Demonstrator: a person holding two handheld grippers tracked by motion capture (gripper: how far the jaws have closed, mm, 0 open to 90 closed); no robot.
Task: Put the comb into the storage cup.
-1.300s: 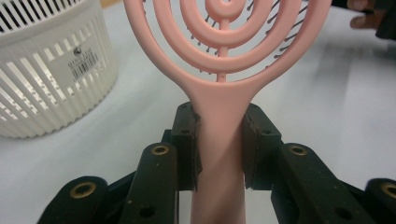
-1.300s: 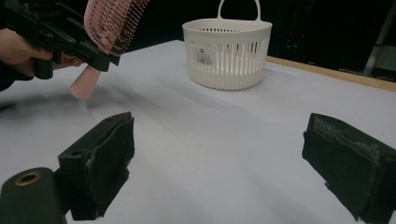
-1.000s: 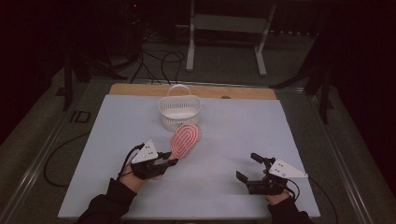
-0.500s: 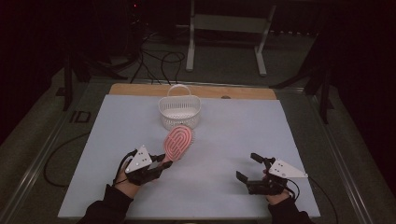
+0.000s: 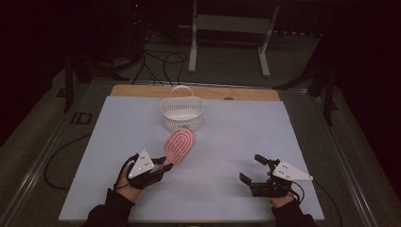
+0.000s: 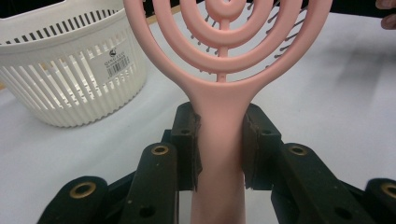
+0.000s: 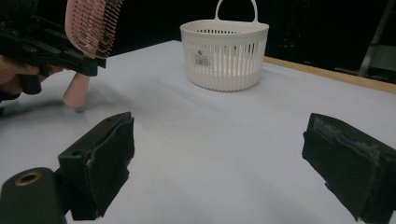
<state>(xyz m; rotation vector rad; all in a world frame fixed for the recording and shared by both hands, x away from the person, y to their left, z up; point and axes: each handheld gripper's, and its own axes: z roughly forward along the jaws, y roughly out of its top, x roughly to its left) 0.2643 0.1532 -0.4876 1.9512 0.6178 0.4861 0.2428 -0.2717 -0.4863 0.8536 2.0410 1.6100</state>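
Note:
A pink hairbrush (image 5: 179, 145) with a ringed oval head is lifted off the table, its handle (image 6: 219, 140) clamped between the jaws of my left gripper (image 5: 162, 165). Its head points toward a white slatted basket (image 5: 182, 113) with a loop handle at the back centre. In the right gripper view the pink hairbrush (image 7: 91, 21) shows its bristles at upper left, and the white basket (image 7: 225, 53) stands beyond. My right gripper (image 5: 254, 173) rests low at the front right, open with nothing between its pads (image 7: 109, 161).
The table (image 5: 236, 137) has a pale cover with a wooden strip (image 5: 246, 93) along its far edge. Cables and a metal stand (image 5: 227, 28) lie on the dark floor behind. A cable (image 5: 56, 161) trails off the left side.
My left gripper has raised the hairbrush and swung its head up and toward the basket. The right gripper has stayed put.

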